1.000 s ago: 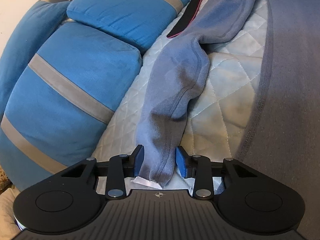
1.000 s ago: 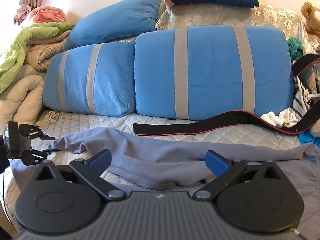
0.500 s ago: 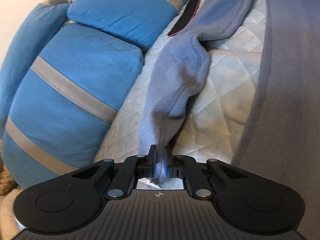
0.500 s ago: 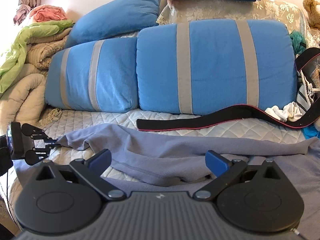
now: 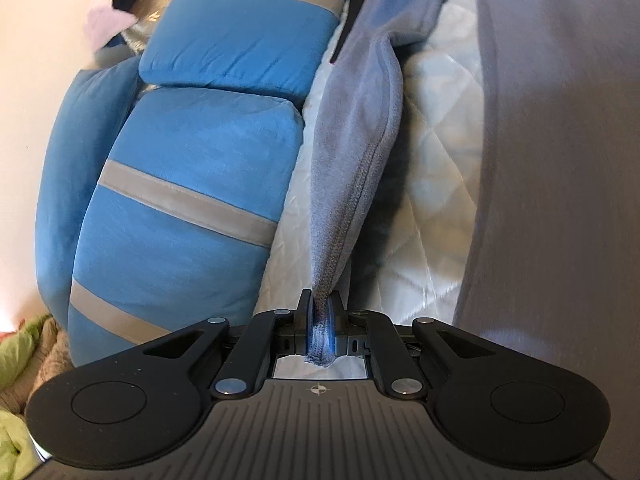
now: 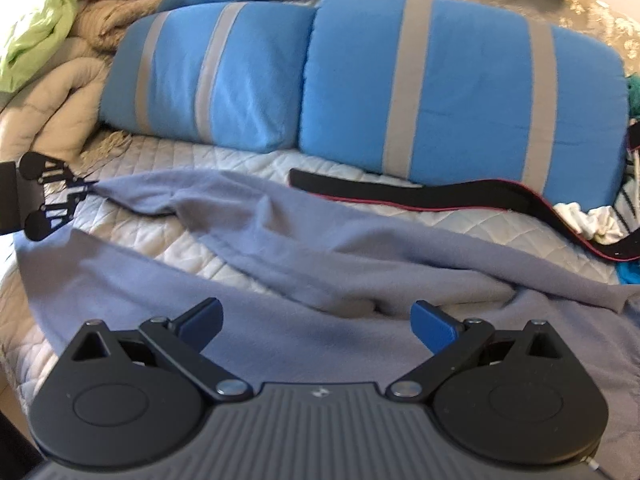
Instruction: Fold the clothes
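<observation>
A grey-lavender long-sleeved garment (image 6: 320, 264) lies spread on the white quilted bed cover (image 6: 168, 248). One sleeve (image 5: 356, 152) runs away from my left gripper (image 5: 320, 320), which is shut on the sleeve's cuff end, lifting it taut. In the right wrist view that same left gripper (image 6: 80, 196) sits at the far left, pinching the sleeve tip (image 6: 116, 188). My right gripper (image 6: 316, 320) hovers just above the garment's body, jaws wide open with nothing between them.
Two blue pillows with grey stripes (image 6: 440, 84) line the back of the bed. A black strap with red edging (image 6: 420, 196) lies in front of them. Beige and green blankets (image 6: 60, 40) are piled at the left; small clothes (image 6: 592, 220) sit at the right.
My left gripper went from open around the sleeve cuff to shut on it, then lifted and rolled, pulling the sleeve taut. My right gripper dropped lower toward the garment body, staying open.
</observation>
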A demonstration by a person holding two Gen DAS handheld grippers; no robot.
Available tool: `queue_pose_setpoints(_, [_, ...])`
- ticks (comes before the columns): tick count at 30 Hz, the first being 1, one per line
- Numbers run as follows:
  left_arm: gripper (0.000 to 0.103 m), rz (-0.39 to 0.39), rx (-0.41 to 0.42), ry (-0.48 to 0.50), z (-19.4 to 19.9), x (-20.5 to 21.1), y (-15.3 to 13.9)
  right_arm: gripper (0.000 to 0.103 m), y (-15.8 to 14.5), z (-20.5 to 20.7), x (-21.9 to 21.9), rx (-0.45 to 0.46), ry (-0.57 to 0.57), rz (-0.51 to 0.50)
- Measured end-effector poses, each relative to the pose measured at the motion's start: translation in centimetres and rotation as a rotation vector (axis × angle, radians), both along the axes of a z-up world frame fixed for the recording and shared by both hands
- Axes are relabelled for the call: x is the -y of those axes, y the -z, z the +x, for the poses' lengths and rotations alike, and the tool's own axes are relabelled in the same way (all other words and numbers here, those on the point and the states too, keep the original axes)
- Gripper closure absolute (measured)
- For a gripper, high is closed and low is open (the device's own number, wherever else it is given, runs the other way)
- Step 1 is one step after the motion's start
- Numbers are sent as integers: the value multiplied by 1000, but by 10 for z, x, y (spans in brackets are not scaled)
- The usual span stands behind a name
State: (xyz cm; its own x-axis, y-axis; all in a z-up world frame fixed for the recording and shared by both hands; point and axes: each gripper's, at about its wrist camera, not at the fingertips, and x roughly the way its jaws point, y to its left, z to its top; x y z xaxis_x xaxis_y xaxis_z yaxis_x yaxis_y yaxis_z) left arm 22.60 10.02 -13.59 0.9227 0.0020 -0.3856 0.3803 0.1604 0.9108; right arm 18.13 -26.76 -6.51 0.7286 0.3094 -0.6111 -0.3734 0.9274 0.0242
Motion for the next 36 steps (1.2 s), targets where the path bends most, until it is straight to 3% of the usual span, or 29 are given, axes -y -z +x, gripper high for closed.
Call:
queue_pose_setpoints(4, [96, 14, 14, 0, 3, -4, -1, 0, 7, 2, -8, 2, -27, -72])
queue_pose_setpoints(10, [96, -26, 79, -33, 8, -8, -15, 0, 23, 7, -20, 39, -123, -243])
queue_pose_setpoints(19, [96, -78, 210, -87, 28, -6, -51, 4, 27, 31, -25, 105, -267, -284])
queue_pose_setpoints(26, [96, -107, 259, -84, 33, 5, -71, 35, 28, 55, -28, 80, -337, -305])
queue_pose_setpoints(29, [96, -95, 256, -77, 32, 7, -71, 40, 25, 60, -32, 65, -361, -315])
queue_pose_setpoints(31, [96, -100, 255, -78, 33, 7, -71, 46, 26, 63, -37, 54, -391, -354])
queue_pose_setpoints(33, [96, -104, 254, -81, 32, 6, -71, 59, 30, 66, -42, 43, -419, -394])
queue_pose_setpoints(36, [96, -104, 252, -80, 32, 4, -70, 64, 35, 71, -48, 28, -454, -445])
